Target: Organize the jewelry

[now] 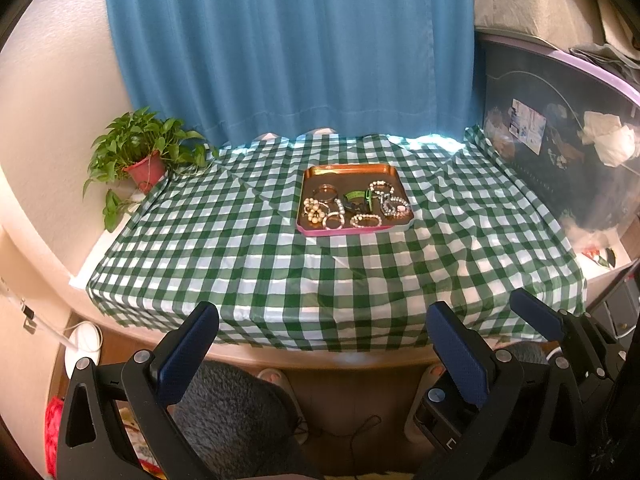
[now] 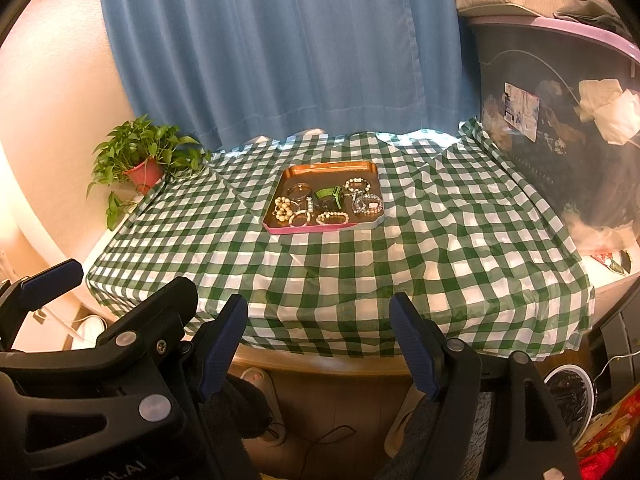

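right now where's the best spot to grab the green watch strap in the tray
Probably the raised green loop of the strap, from above with jaws across its width. It arches above the tray floor, while bracelets crowd both sides, so a side approach would likely snag them.

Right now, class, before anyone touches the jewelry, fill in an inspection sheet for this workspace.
Surface: table under a green checked cloth, wrinkled.
Job's things: bracelets and a green strap heaped in a copper tray with a pink rim.
Clutter: nothing seen on the cloth beyond the tray.
Grippers: left gripper and right gripper open, empty, short of the table edge.
Cables: white cable by the floor, left.
Surroundings: blue curtain, potted plant, storage bin.
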Motion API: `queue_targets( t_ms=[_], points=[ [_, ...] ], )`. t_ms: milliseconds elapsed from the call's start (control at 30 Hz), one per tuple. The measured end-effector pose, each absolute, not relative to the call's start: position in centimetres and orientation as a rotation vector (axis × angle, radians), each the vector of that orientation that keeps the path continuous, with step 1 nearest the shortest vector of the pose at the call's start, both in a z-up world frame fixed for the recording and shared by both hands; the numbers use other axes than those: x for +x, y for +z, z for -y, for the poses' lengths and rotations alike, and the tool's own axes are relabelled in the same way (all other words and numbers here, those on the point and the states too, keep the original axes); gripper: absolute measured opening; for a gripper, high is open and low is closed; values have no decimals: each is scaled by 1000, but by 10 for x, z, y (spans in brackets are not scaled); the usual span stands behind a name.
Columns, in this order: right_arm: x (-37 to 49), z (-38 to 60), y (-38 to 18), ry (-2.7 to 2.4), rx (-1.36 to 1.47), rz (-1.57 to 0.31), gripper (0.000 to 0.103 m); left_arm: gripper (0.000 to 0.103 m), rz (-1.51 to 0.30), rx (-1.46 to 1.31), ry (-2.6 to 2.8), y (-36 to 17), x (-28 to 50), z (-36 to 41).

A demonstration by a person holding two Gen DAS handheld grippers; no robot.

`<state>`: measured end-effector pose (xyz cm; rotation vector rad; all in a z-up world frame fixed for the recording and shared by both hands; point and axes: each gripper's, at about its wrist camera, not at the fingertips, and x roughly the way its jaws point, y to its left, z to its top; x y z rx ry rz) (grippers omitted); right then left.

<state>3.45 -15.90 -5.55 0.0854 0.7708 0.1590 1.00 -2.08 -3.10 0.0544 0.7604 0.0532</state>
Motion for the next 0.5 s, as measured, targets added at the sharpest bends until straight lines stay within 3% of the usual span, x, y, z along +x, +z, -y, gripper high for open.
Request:
queue_targets(
  t_ms=[500],
  points=[
    [33,159,-56,159,87,-774,70,103,-771,55,45,-37,4,18]
  ],
)
